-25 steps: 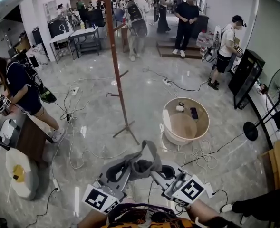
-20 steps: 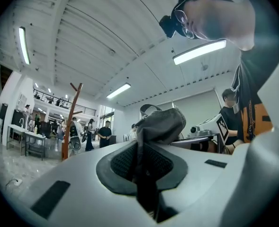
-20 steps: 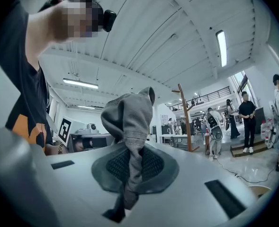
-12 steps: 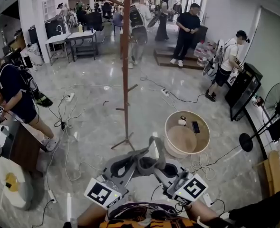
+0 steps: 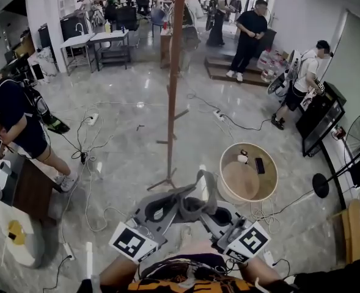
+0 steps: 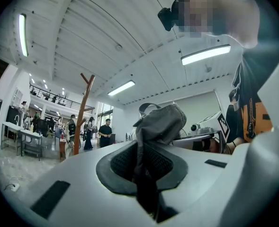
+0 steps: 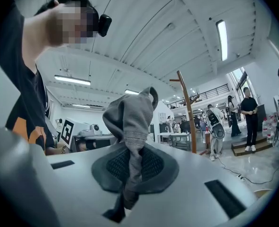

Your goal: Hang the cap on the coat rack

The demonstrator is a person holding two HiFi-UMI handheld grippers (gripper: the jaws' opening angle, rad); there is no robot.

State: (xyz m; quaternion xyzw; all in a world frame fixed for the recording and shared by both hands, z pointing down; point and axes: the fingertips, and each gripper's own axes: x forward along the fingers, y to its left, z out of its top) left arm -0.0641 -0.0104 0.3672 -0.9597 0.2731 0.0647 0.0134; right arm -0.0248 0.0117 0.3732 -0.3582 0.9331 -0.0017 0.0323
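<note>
A grey cap [image 5: 191, 201] hangs between my two grippers low in the head view. My left gripper [image 5: 163, 207] is shut on its left part and my right gripper [image 5: 218, 217] is shut on its right part. The brown wooden coat rack [image 5: 173, 78] stands upright on the floor just beyond the cap, its top out of frame. In the left gripper view the cap [image 6: 159, 122] is pinched in the left gripper [image 6: 140, 167], with the coat rack [image 6: 83, 111] far off to the left. In the right gripper view the cap [image 7: 130, 113] rises from the right gripper [image 7: 130, 169], and the coat rack [image 7: 188, 111] stands to the right.
A round wooden tub-like table [image 5: 271, 177] with a phone on it stands right of the rack's feet. Cables [image 5: 97, 182] trail over the glossy floor. A person [image 5: 18, 118] works at a desk on the left. Fans [image 5: 358, 163] stand at the right, and several people are behind.
The head view has closed in on the coat rack, which now stands nearer and more central. Both grippers keep their hold on the cap and have shifted slightly right.
</note>
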